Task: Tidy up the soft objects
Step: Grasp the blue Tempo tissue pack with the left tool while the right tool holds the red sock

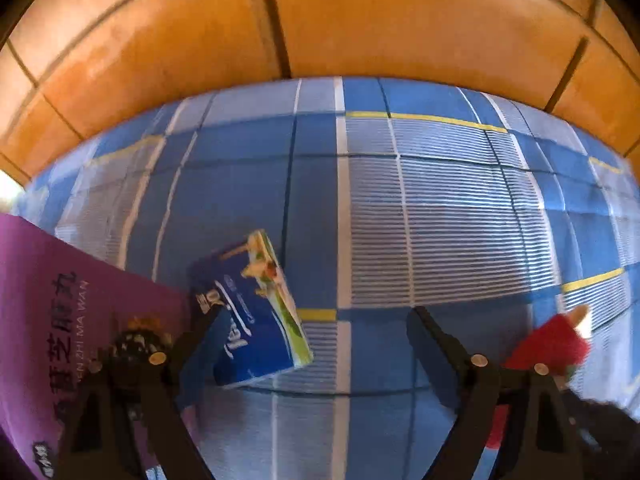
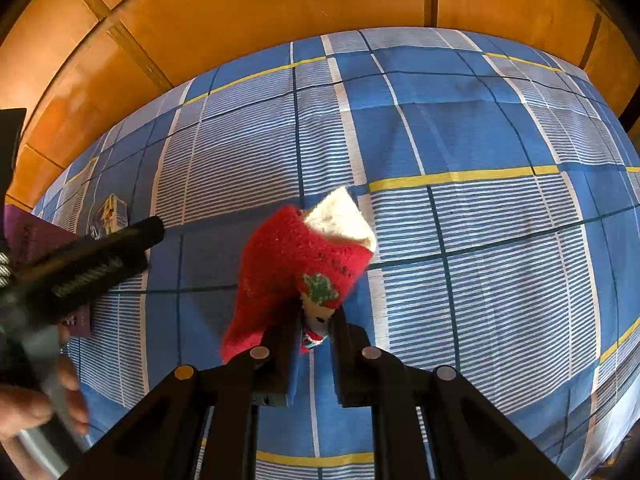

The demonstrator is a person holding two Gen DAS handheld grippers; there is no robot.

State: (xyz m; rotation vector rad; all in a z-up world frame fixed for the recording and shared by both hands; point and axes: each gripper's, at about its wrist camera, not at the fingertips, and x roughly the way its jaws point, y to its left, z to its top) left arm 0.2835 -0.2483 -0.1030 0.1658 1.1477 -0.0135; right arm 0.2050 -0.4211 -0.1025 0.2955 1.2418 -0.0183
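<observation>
My right gripper [image 2: 316,326] is shut on a red fuzzy sock [image 2: 296,264] with a white toe and a green patch, held above the blue plaid bedsheet [image 2: 480,140]. The sock also shows at the right edge of the left wrist view [image 1: 552,344]. My left gripper [image 1: 316,320] is open and empty above the sheet; its left finger [image 1: 200,332] overlaps a blue tissue pack [image 1: 256,312] that lies on the sheet. The left gripper shows as a black bar at the left of the right wrist view [image 2: 100,256].
A purple box [image 1: 60,320] with printed characters lies at the left, beside the tissue pack; both show small in the right wrist view, box [image 2: 28,236] and pack [image 2: 110,212]. An orange wooden headboard [image 1: 320,20] runs along the far side of the bed.
</observation>
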